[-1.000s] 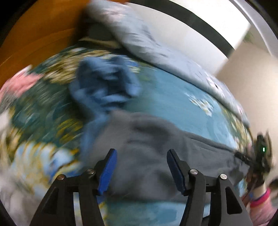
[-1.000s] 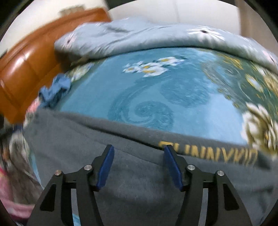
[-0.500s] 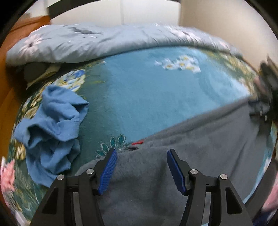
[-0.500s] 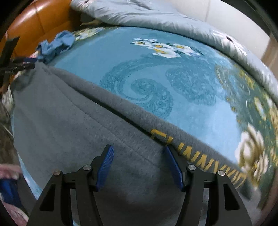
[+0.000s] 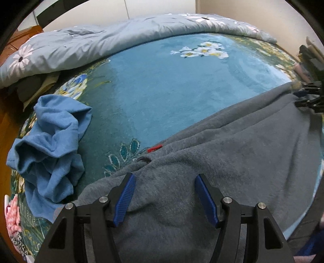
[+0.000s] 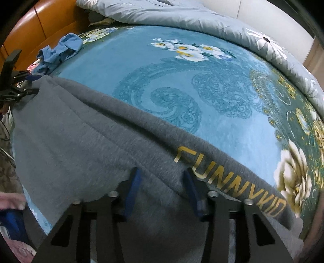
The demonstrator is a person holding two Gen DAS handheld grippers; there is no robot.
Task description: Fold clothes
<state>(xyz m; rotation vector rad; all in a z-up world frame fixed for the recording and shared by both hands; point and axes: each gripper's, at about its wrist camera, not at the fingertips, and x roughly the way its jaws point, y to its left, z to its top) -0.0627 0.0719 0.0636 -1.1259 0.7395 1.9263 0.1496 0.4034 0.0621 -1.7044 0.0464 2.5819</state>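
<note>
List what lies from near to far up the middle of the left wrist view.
Left gripper → grey fleece garment → teal-blue floral bed cover → pale grey-blue quilt with daisy print → white wall.

Grey garment (image 6: 85, 141) cut off below

Each gripper, the left gripper (image 5: 164, 182) and the right gripper (image 6: 162, 178), had black angular fingers with ribbed blue pads (image 5: 124, 199) and round silver screws (image 5: 103, 199).
</note>
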